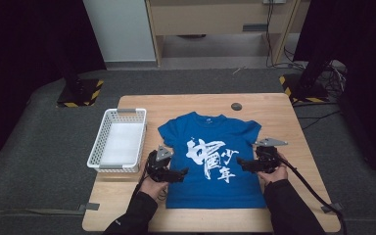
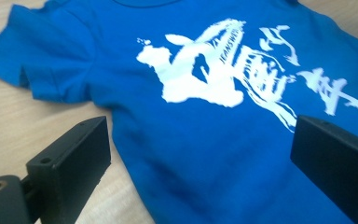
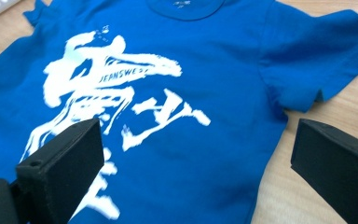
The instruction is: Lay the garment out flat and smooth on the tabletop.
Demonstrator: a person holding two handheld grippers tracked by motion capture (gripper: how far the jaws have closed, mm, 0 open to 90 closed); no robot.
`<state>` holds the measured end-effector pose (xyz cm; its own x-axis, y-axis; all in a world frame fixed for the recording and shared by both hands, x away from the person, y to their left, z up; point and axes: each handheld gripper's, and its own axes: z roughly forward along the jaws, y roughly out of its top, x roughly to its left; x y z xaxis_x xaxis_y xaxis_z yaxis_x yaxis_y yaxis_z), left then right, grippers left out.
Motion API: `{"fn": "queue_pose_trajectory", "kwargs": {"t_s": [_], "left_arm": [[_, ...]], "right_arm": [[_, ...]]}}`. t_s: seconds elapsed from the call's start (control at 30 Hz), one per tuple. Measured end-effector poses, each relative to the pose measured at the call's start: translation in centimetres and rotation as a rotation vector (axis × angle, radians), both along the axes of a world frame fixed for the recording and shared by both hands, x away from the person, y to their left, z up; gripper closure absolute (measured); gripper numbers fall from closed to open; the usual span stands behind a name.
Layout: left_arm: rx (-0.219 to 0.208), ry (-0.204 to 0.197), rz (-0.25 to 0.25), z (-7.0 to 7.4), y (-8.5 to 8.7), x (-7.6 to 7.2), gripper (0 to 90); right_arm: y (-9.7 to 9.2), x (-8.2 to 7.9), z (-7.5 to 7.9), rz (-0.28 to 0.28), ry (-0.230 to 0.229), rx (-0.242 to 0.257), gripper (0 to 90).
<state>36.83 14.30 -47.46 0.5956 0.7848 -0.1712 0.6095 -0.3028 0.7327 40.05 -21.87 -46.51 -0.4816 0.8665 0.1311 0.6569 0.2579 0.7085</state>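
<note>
Both jaws gape over the shirt (image 1: 210, 156); left gripper (image 1: 175, 174) and right gripper (image 1: 247, 165) may pinch unevenly, bunching cloth

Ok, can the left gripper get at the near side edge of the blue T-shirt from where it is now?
Probably yes. The left gripper sits open right at the blue T-shirt, whose side edge runs between its jaws in the left gripper view, flat on the table. The white basket stands off to the side, clear of it.
</note>
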Motion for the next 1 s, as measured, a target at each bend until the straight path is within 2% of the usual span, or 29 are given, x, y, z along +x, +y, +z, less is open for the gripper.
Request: {"fn": "queue_pose_trajectory", "kwargs": {"t_s": [0.13, 0.23, 0.37, 0.43, 0.6, 0.8, 1.0], "left_arm": [[0.018, 0.017, -0.015, 0.0, 0.4, -0.6, 4.0], [0.034, 0.012, -0.025, -0.1, 0.6, -1.1, 3.5], [0.030, 0.028, -0.037, -0.2, 0.8, -1.6, 3.7], [0.031, 0.044, -0.046, -0.3, 0.9, -1.8, 3.7], [0.060, 0.074, -0.057, -0.7, 1.2, -2.4, 3.6], [0.103, 0.081, -0.065, -0.8, 2.0, -3.2, 3.7], [0.106, 0.106, -0.052, -1.0, 3.3, -3.8, 3.9]], "right_arm": [[-0.2, -1.1, 0.3, 0.017, 0.005, 0.002, 2.5], [-0.4, -1.8, 0.4, 0.027, 0.009, -0.006, 2.3], [-0.6, -2.5, 0.7, 0.047, 0.005, -0.054, 1.5], [-0.7, -2.9, 0.7, 0.052, 0.004, -0.060, 1.9], [-1.6, -3.2, 0.7, 0.034, 0.015, -0.056, 1.6], [-2.8, -3.6, 0.6, 0.017, 0.021, -0.060, 1.0], [-4.2, -3.8, 0.2, 0.009, 0.053, -0.064, 0.5]]}}
